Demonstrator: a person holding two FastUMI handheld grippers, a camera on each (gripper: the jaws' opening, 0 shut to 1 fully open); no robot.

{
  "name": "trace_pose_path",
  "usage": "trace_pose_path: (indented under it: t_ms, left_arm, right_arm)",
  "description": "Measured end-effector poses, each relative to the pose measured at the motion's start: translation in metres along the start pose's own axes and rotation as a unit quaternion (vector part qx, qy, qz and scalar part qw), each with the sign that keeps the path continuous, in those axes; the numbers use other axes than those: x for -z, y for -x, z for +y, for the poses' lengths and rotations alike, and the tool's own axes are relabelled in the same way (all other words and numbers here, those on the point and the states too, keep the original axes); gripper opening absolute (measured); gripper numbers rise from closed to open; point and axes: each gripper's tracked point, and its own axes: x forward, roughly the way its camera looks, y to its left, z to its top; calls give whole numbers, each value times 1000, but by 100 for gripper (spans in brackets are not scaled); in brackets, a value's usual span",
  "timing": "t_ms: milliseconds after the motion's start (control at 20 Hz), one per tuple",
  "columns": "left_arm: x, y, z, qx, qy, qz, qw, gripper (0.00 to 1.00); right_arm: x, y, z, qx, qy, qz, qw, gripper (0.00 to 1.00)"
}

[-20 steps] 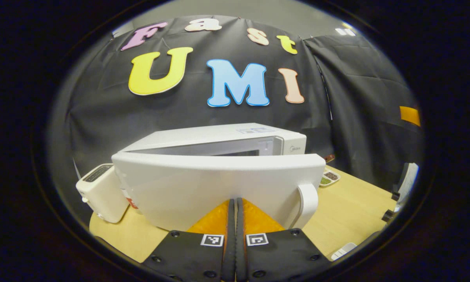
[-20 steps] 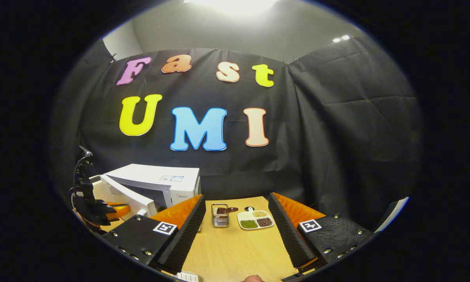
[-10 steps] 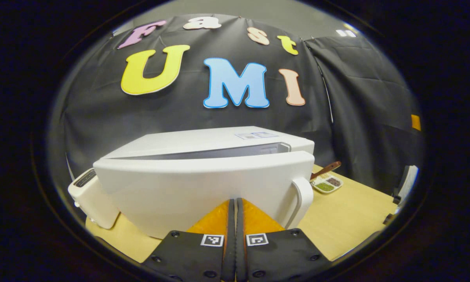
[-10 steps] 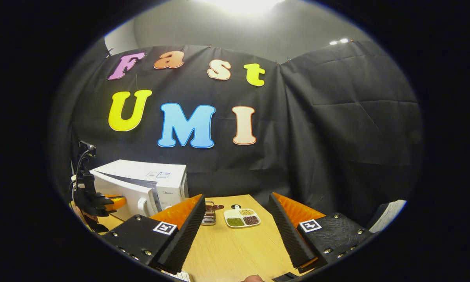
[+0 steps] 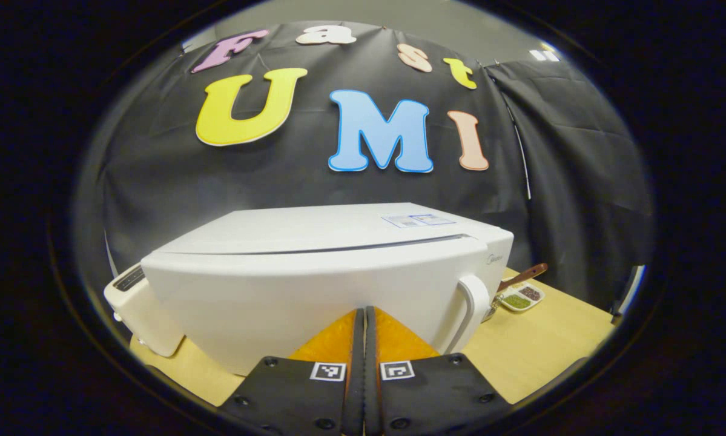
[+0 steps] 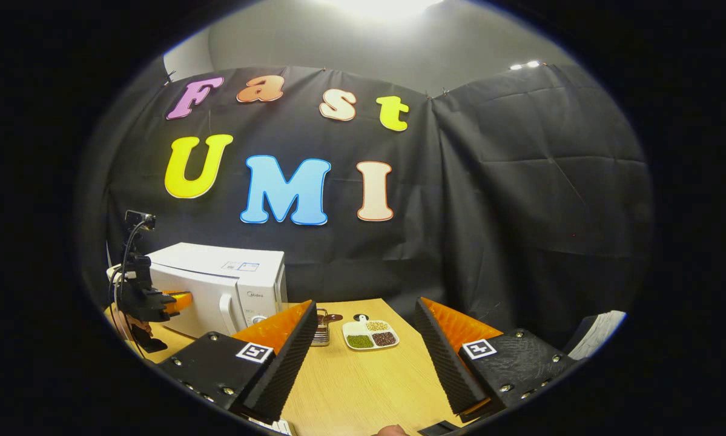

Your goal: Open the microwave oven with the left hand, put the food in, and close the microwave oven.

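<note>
In the left gripper view we see the left gripper [image 5: 363, 330] with its 2 fingers pressed together, no gap between them and nothing held, their tips up against the lower front of the microwave oven door [image 5: 314, 297]. The white microwave oven [image 5: 338, 227] stands on the wooden table [image 5: 538, 336], and the door sits almost flush with the body, with only a thin dark seam along its top edge. The door's white loop handle [image 5: 473, 312] lies just to the right of the fingertips, apart from them. A white toaster [image 5: 141, 309] stands to the left of the oven, close against it. To the right, past the handle, a small divided dish [image 5: 522, 298] holds green and dark fillings, and a brown-handled utensil [image 5: 523, 275] lies just behind it.

In the right gripper view we see the right gripper [image 6: 366, 339] held wide apart above the table [image 6: 363, 387], with nothing between its 2 fingers. Between them, farther off, lies the divided dish [image 6: 370, 334], and a small wire rack [image 6: 321, 327] stands just left of it. The microwave oven [image 6: 217, 287] sits at the left, door seemingly shut. The left gripper [image 6: 175, 301] meets its front, carried by a dark rig with cables. The food itself we cannot see.
</note>
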Motion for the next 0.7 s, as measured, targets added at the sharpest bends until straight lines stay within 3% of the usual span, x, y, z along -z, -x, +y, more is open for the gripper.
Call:
trace_pose_path:
  t_ms: [400, 700]
  left_arm:
    - [-5, -3, -5, -26, -13, 3, 1000, 7]
    - [-52, 65, -44, -27, -9, -48, 998, 7]
  right_arm:
    - [-12, 7, 22, -40, -5, -9, 999, 98]
    - [-19, 18, 33, -105, -5, -26, 994, 97]
